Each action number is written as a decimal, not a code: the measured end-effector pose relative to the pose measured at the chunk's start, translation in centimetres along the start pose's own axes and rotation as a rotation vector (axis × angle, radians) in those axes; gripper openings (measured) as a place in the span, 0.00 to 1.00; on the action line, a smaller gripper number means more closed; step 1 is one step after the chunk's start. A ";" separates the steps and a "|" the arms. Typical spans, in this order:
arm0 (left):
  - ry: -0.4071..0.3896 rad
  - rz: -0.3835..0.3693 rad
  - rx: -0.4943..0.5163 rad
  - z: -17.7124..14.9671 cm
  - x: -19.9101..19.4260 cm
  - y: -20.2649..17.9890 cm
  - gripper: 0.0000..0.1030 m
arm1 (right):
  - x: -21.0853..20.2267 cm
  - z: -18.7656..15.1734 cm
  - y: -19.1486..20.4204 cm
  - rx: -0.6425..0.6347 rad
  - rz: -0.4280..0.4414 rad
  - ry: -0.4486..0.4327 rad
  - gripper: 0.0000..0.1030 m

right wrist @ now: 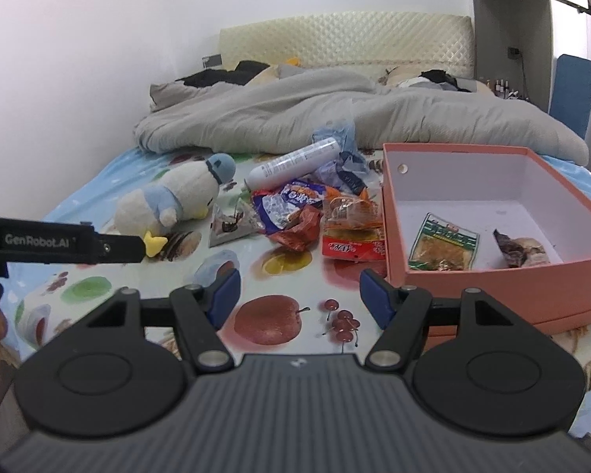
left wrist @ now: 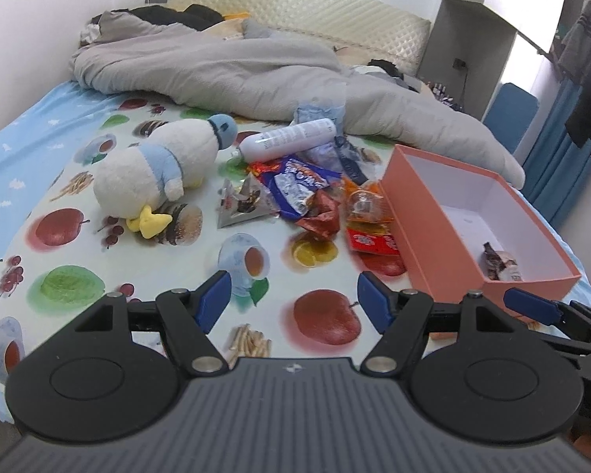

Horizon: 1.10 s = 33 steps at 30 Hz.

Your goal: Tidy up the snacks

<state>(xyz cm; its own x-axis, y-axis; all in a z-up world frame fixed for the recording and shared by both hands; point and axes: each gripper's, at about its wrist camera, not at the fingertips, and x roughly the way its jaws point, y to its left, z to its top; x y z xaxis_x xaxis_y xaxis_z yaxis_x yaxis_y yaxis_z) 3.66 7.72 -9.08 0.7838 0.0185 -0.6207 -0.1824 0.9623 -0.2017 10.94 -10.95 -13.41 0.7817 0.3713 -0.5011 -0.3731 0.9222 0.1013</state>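
Right wrist view: the right gripper (right wrist: pixel 298 295) and left gripper (left wrist: pixel 293 299) both hang released and empty over the bed (right wrist: pixel 98 181). Beyond the jaws lies the snack pile (right wrist: pixel 295 213), with the pink box (right wrist: pixel 492 276) just beside the right jaws. Best take the near red packet (right wrist: pixel 350 250) by its edge. How the overlapping wrappers are stacked, and their labels, stay unclear.

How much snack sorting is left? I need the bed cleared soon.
Done: two packets lie in the open pink cardboard box, a green-edged one and a dark brown one. In hand: nothing; the left claw and right claw are both open and empty. Left: the pile of wrappers beside the box, including the red flat packet.
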 end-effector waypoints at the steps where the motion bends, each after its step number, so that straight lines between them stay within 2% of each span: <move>1: 0.002 0.002 -0.001 0.1 0.3 0.3 0.73 | 0.5 0.1 0.0 -0.001 0.000 0.004 0.67; 19: 0.076 0.019 -0.007 3.6 10.9 3.0 0.73 | 9.0 1.3 0.6 -0.031 0.018 0.066 0.65; 26: 0.105 0.033 -0.007 4.8 15.1 3.8 0.72 | 12.7 1.1 0.8 -0.052 0.035 0.095 0.52; 33: 0.135 0.028 -0.011 5.6 19.5 5.1 0.72 | 16.9 1.1 1.2 -0.112 0.004 0.121 0.51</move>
<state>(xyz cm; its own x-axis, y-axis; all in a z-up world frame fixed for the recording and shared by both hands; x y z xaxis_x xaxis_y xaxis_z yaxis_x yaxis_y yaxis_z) 21.33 14.53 -18.01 0.6917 0.0085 -0.7221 -0.2103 0.9590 -0.1902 24.21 -3.48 -20.80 0.7165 0.3526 -0.6019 -0.4344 0.9007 0.0106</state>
